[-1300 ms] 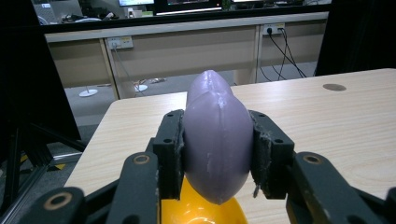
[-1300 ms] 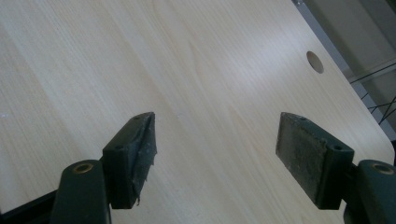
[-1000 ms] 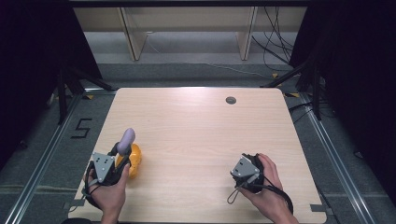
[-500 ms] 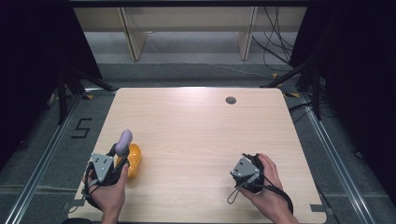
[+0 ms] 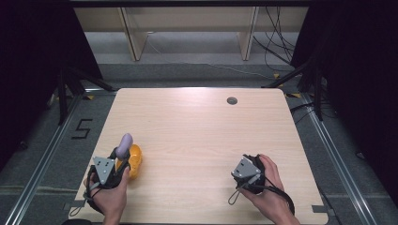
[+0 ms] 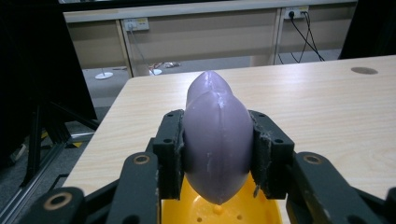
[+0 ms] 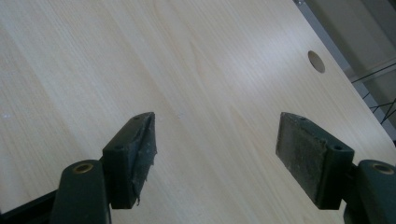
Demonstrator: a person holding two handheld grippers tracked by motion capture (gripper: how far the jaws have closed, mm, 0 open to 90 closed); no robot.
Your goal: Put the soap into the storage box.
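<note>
Two tongs are working here: you are clamping the left tongs (image 6: 217,154) on the purple eggplant (image 6: 215,140) just over the yellow bowl (image 5: 133,161) at the desk's (image 5: 202,136) near-left corner; the right tongs (image 7: 217,158) are resting apart, empty; next, you'll likely be lowering and releasing; the bowl's inside is mostly hidden.

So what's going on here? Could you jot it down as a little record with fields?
left gripper: shut on the purple egg-shaped thing, pads pressing both its sides
purple egg-shaped thing: held upright, its tip just above the yellow bowl
yellow bowl: near the table's left front corner
right gripper: open, nothing between its jaws, bare wood ahead
table: pale wood, a round hole near its far edge
</note>
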